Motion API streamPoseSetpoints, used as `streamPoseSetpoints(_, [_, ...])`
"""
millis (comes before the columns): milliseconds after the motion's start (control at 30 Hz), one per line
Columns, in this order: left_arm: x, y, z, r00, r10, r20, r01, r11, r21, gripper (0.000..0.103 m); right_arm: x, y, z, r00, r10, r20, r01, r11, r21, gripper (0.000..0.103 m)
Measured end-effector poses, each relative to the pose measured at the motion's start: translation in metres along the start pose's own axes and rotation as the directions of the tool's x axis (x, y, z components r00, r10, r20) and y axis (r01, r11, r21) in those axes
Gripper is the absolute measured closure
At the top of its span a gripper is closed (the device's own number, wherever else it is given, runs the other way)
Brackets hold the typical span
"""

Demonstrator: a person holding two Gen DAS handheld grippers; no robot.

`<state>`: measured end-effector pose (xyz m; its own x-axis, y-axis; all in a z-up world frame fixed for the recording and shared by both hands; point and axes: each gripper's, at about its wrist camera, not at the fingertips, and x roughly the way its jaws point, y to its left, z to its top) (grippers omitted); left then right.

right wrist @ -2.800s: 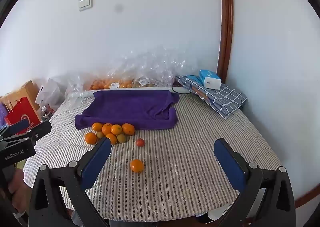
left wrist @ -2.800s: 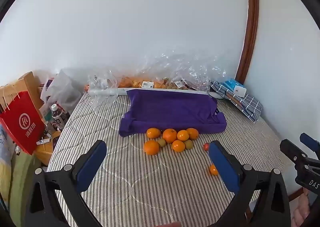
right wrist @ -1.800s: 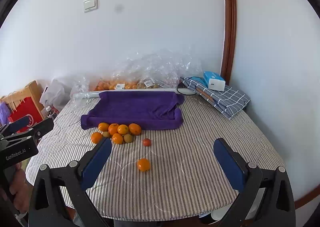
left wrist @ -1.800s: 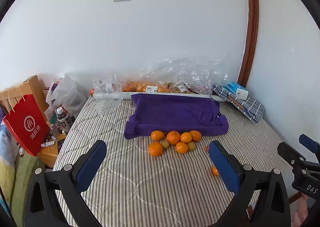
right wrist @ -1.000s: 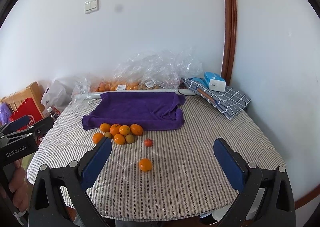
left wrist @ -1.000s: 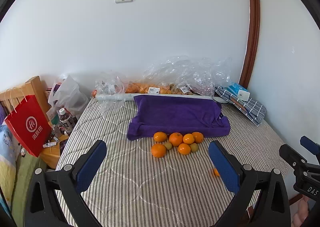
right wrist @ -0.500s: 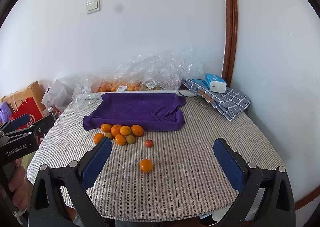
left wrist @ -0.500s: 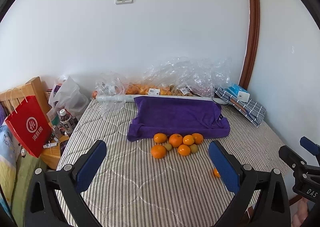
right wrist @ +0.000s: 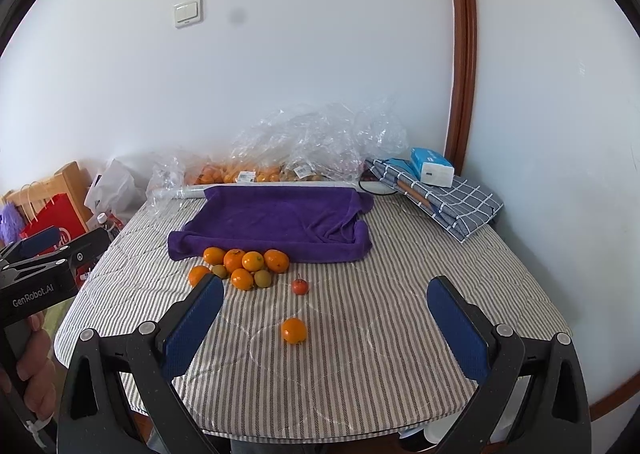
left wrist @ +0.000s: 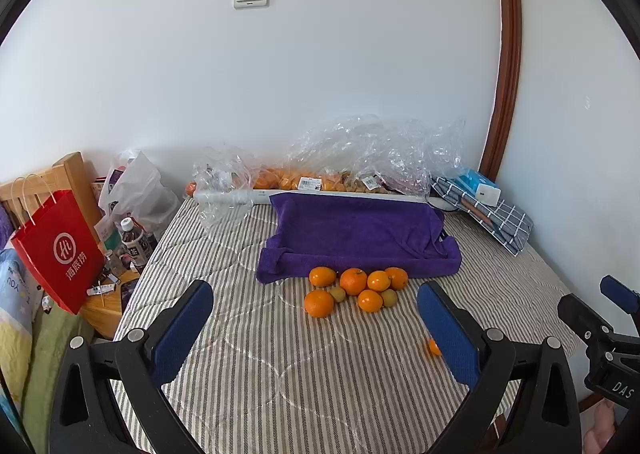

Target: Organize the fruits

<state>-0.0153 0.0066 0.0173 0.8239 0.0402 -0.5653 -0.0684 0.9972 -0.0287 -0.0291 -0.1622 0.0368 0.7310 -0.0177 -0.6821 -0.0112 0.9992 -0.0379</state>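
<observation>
Oranges [left wrist: 354,286] are sitting clustered by the purple towel [left wrist: 356,238]; you're holding both grippers [left wrist: 316,330] [right wrist: 324,314] spread apart, seemingly empty.

Blue-padded fingers [left wrist: 182,328] of the left gripper [left wrist: 316,330] stand wide apart above the grey striped quilted worktop [left wrist: 260,366]. A cluster of round oranges [left wrist: 354,286] touches the folded purple towel [left wrist: 356,238].

We count seven oranges [right wrist: 253,261], two green fruits [right wrist: 262,278], one red fruit [right wrist: 299,286] and one towel [right wrist: 276,220].
</observation>
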Motion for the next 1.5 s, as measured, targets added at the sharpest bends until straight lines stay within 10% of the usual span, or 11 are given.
streamPoseSetpoints(767, [0.056, 0.033, -0.016, 0.996, 0.060, -0.067, -0.063, 0.997, -0.042, 0.001, 0.060, 0.004, -0.016, 0.994, 0.049, -0.098, -0.049, 0.999, -0.004, 0.005])
streamPoseSetpoints(1067, [0.121, 0.059, -0.052, 0.972, 0.068, -0.223, -0.089, 0.992, -0.086, 0.020, 0.140, 0.011, -0.066, 0.972, 0.074, -0.224, -0.077, 0.997, -0.003, 0.037])
streamPoseSetpoints(1500, [0.170, 0.057, -0.070, 0.945, -0.091, -0.314, 0.052, 0.990, -0.130, 0.030, 0.180, 0.021, -0.087, 0.951, 0.113, -0.288, -0.121, 0.993, -0.009, 0.070])
